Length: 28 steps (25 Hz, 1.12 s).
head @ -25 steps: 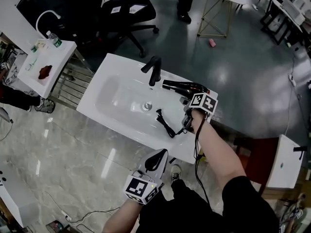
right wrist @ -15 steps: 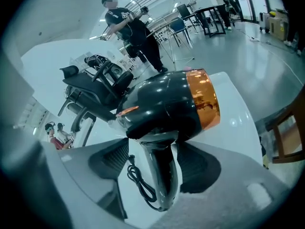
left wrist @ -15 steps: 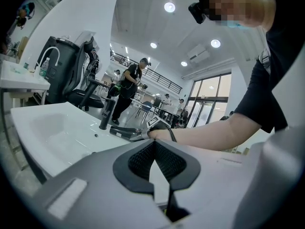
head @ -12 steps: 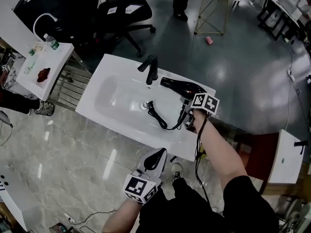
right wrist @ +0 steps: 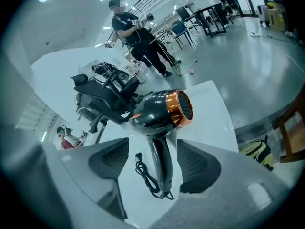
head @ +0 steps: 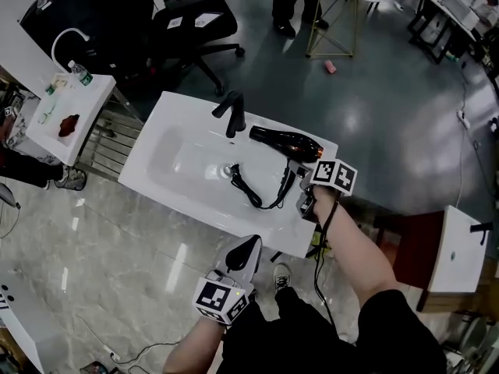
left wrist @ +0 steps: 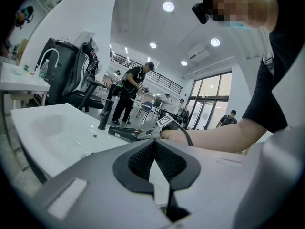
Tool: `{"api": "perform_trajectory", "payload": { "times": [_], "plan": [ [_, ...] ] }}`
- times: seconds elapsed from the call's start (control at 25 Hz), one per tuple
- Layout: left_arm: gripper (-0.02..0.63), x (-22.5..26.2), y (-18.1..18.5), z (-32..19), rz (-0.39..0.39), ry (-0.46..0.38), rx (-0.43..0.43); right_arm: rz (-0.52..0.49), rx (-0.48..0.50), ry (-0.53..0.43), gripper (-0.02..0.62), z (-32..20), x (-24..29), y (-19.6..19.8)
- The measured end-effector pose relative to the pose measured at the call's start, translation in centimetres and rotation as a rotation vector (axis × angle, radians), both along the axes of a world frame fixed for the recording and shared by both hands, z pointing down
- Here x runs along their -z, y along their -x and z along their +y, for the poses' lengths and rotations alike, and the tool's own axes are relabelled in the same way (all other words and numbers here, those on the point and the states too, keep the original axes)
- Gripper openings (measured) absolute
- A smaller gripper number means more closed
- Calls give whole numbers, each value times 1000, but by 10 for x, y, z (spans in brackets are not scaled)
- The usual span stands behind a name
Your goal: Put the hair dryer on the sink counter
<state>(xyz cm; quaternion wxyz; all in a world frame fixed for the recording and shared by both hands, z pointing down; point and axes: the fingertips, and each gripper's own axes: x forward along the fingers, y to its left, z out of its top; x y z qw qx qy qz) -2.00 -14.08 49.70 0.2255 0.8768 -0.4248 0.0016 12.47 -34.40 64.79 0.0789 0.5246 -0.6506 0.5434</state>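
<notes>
Jaws of right gripper [right wrist: 152,163] spread astride hair dryer [right wrist: 159,111] handle; left gripper's [left wrist: 155,159] pressed together.

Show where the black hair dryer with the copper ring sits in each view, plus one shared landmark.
Head view: black hair dryer with the copper ring lies right of centre, on the white sink counter.
Left gripper view: small, left of centre, beyond the shut left gripper.
Right gripper view: centre, handle between the jaws of the open right gripper.
Shared landmark: the counter.
</notes>
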Motion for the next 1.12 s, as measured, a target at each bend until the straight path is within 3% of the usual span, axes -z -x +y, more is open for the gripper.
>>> {"api": "perform_trajectory", "payload": {
  "times": [0.16, 0.28, 0.36, 0.4, 0.76, 1.12],
  "plan": [
    [3, 3, -1, -1, -9, -12, 24, -63, 24, -59, 286, 13, 24, -8],
    [3, 8, -1, 0, -20, -17, 42, -89, 66, -150, 182, 21, 48, -12],
    [3, 9, -3, 2, -25, -25, 52, -101, 112, -222, 28, 28, 68, -12],
    [3, 10, -5, 4, -29, -29, 56, -101, 143, -259, 2, 32, 78, -11],
    [3, 25, -17, 21, -63, -46, 111, 34, 469, -583, 2, 89, 160, 16],
    [2, 49, -30, 43, -82, -66, 195, 46, 657, -769, 2, 160, 213, 38]
  ]
}}
